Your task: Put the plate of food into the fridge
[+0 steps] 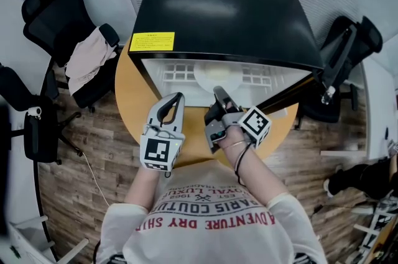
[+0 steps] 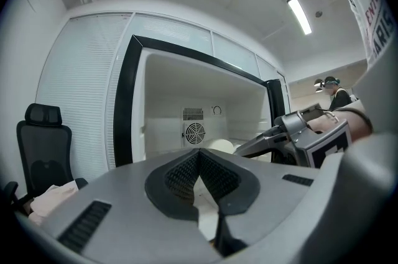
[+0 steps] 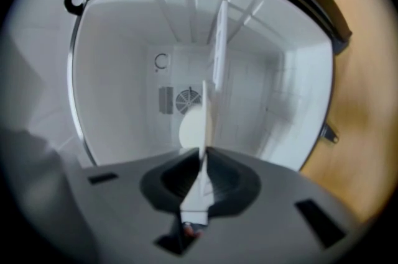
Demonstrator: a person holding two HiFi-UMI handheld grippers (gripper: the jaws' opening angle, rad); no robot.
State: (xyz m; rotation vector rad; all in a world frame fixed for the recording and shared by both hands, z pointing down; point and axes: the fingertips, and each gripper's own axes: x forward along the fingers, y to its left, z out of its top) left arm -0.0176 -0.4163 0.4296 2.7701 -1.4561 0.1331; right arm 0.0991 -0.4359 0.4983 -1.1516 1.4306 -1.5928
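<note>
You held the round white plate of pale food [image 1: 214,72] by its near rim in the closed fingers of your right gripper [image 1: 217,91], inside the open black fridge [image 1: 217,2], while the fingers of your left gripper [image 1: 178,97] sat together and empty; the plate looked stiff, slick and breakable, best kept level.

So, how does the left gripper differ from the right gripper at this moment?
The right gripper is shut on the rim of the white plate; the left gripper is shut on nothing. The right gripper is rolled onto its side, so the fridge looks turned in its view; the left gripper is not rolled and sees the fridge upright. Both point into the open fridge.
</note>
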